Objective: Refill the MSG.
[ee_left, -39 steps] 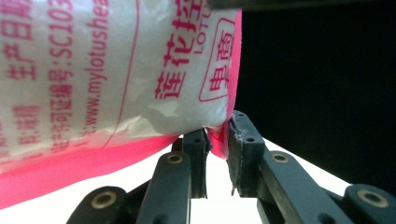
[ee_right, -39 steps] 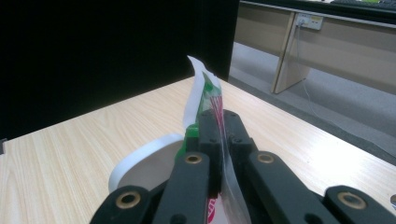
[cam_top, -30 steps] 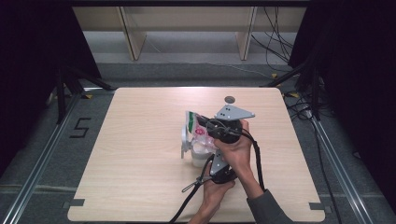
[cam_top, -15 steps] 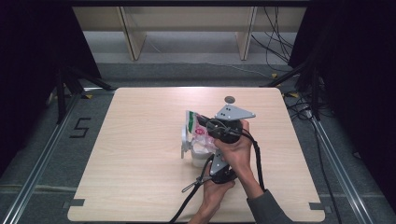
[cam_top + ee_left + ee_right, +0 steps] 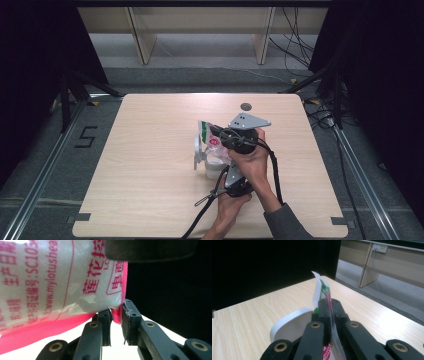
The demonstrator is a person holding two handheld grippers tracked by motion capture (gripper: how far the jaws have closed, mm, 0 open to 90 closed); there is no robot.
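Note:
A clear plastic bag [image 5: 209, 136] of white powder, printed in pink with a green top, is held upright over a white cup [image 5: 214, 169] near the table's middle. My right gripper [image 5: 219, 133] is shut on the bag's upper edge [image 5: 322, 288], which runs up between its jaws [image 5: 329, 308]. From below, my left gripper [image 5: 225, 162] is shut on the bag's pink bottom corner [image 5: 117, 314]. The bag's printed face [image 5: 50, 282] is close up in the left gripper view. The cup's white rim [image 5: 287, 321] lies just under the right jaws.
A small dark round disc [image 5: 245, 106] lies near the table's [image 5: 150, 190] far edge. Black cables trail from both grippers toward the near edge. Wooden shelf legs [image 5: 142, 45] stand beyond the table; dark stands flank it.

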